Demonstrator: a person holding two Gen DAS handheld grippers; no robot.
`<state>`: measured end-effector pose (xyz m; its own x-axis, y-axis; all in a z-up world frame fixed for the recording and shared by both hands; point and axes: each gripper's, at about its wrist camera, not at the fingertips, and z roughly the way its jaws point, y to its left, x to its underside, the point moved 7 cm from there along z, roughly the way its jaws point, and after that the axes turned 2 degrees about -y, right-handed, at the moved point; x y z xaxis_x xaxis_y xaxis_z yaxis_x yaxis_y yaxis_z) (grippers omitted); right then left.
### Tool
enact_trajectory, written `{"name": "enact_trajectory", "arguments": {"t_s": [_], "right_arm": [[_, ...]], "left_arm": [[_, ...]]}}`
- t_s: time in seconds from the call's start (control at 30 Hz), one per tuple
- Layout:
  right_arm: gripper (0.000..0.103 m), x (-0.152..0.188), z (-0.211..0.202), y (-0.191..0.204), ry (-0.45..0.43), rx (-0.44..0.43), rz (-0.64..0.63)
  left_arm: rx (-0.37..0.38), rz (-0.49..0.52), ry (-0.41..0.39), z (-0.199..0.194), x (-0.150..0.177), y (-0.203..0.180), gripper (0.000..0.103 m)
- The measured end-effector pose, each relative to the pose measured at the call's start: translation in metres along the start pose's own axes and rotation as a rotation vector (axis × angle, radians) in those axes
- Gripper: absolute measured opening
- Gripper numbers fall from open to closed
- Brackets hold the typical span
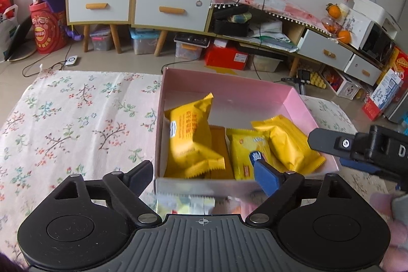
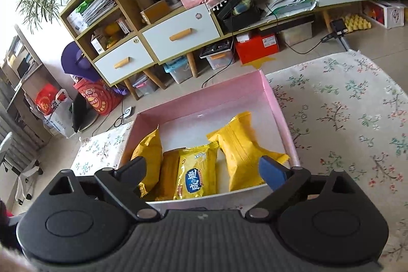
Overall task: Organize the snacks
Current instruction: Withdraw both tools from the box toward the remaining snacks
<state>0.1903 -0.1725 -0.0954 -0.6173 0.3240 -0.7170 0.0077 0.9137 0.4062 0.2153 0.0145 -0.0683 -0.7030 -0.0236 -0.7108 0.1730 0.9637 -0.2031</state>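
Observation:
A pink box (image 1: 229, 89) stands on a floral cloth and holds several yellow snack packets (image 1: 192, 138). My left gripper (image 1: 201, 173) is open and empty, over the box's near wall, one finger outside the left wall and the blue-padded finger inside. In the right wrist view the same box (image 2: 278, 103) holds the yellow packets (image 2: 195, 173). My right gripper (image 2: 204, 170) is open and empty above the box's near edge; it also shows in the left wrist view (image 1: 357, 147) at the box's right side.
The floral cloth (image 1: 76, 119) spreads left of the box, and right of it in the right wrist view (image 2: 344, 119). Behind stand a wooden cabinet with white drawers (image 1: 158, 8), storage bins, a red box (image 1: 225, 56) and floor cables.

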Motion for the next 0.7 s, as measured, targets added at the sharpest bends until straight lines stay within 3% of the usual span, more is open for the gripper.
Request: {"name": "enact_trajectory", "arguments": {"t_s": [0.17, 0.7], "right_arm": [[0.099, 0.002, -0.009, 0.002, 0.023, -0.017, -0.041], [0.103, 0.034, -0.041, 0.007, 0.094, 0.026, -0.309]], "left_arm": [[-0.006, 0.021, 0.002, -0.018, 0.010, 0.002, 0.096], [-0.016, 0.018, 0.018, -0.056, 0.049, 0.031, 0.102]]}}
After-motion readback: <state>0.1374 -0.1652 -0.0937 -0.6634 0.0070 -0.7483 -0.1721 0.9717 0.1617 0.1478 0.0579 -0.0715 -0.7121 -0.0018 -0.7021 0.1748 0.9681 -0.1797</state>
